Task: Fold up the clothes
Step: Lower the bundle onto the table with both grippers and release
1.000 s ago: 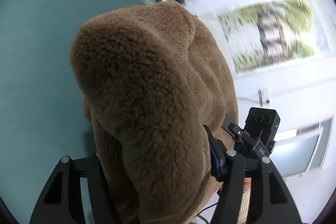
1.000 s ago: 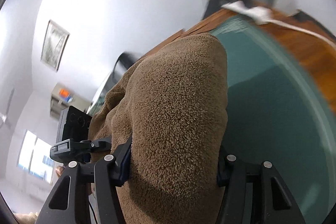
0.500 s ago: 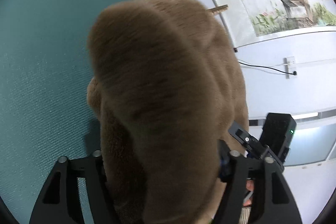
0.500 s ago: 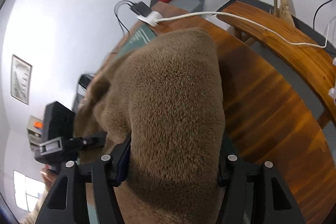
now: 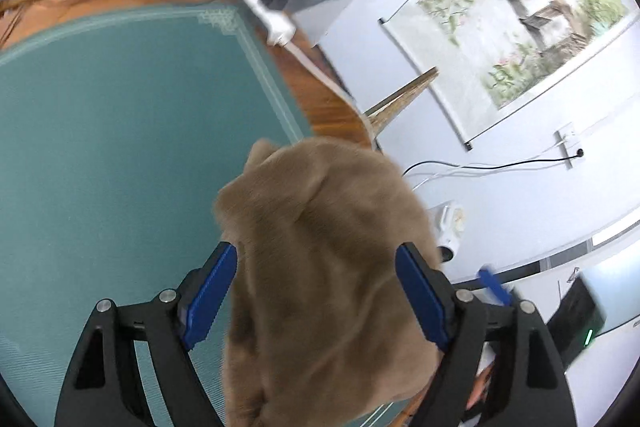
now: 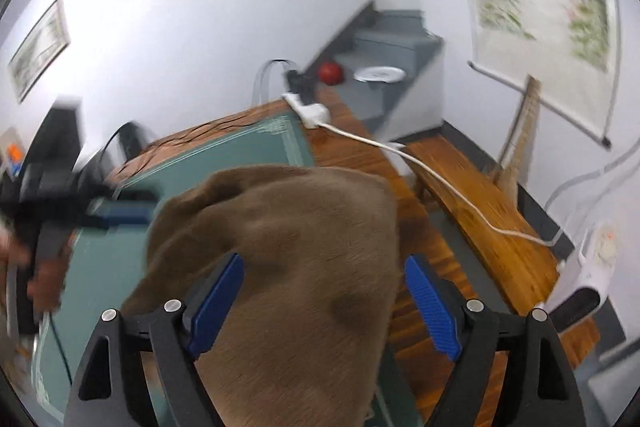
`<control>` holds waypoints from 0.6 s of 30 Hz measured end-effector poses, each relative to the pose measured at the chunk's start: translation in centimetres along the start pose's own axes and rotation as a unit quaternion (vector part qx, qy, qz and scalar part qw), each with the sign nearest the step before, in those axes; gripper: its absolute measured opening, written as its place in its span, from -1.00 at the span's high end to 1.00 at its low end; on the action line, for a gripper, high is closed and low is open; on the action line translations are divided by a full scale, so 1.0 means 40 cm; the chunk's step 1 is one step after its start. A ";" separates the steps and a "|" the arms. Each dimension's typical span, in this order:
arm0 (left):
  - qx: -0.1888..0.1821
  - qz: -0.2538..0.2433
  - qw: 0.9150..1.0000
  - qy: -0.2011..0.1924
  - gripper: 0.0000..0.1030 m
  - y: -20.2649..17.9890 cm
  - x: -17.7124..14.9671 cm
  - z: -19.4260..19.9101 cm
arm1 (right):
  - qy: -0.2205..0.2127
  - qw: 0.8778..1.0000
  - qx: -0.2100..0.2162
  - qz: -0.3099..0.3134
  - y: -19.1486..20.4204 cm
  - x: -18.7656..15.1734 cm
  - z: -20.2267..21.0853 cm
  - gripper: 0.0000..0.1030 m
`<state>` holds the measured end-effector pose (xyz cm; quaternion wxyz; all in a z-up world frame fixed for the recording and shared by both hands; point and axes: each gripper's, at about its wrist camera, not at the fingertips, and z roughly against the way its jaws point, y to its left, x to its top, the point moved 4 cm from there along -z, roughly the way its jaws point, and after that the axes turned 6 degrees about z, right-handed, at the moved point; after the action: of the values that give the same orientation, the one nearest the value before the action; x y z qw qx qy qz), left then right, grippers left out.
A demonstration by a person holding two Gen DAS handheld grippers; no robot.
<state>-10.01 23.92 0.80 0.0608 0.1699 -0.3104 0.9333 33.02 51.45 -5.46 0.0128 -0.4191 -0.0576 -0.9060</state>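
- The teal mat (image 5: 120, 147) is covering most of the wooden table (image 6: 352, 147).
- The brown fleece garment (image 5: 320, 267) is slumping over the mat's right edge, between 2 grippers.
- The left gripper (image 5: 316, 291) and right gripper (image 6: 324, 299) are opening; through the blur, the pads seem clear of the fleece.
- Both should be letting go evenly, so the fold lands flat.

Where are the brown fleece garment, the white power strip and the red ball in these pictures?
brown fleece garment (image 5: 320, 247): left wrist view, middle of the bunched fabric.
white power strip (image 6: 310, 111): right wrist view, its top face on the wooden table.
red ball (image 6: 330, 73): right wrist view, centre of the ball.
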 end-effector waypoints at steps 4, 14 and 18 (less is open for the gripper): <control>0.024 -0.019 0.999 0.012 -0.66 0.023 0.041 -0.013 | 0.016 0.998 0.020 0.053 0.093 -0.046 -0.022 -0.65; 0.118 -0.015 0.991 0.062 -0.66 0.081 0.149 -0.227 | 0.083 0.994 0.003 0.070 0.116 -0.152 -0.150 -0.79; 0.121 -0.026 0.990 0.064 -0.66 0.078 0.153 -0.278 | 0.087 0.994 -0.014 0.067 0.128 -0.159 -0.156 -0.92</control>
<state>-19.50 28.14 -7.11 0.0839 0.1245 -0.1859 0.9710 32.80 45.49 -13.82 0.0732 -0.3417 -0.0154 -0.9368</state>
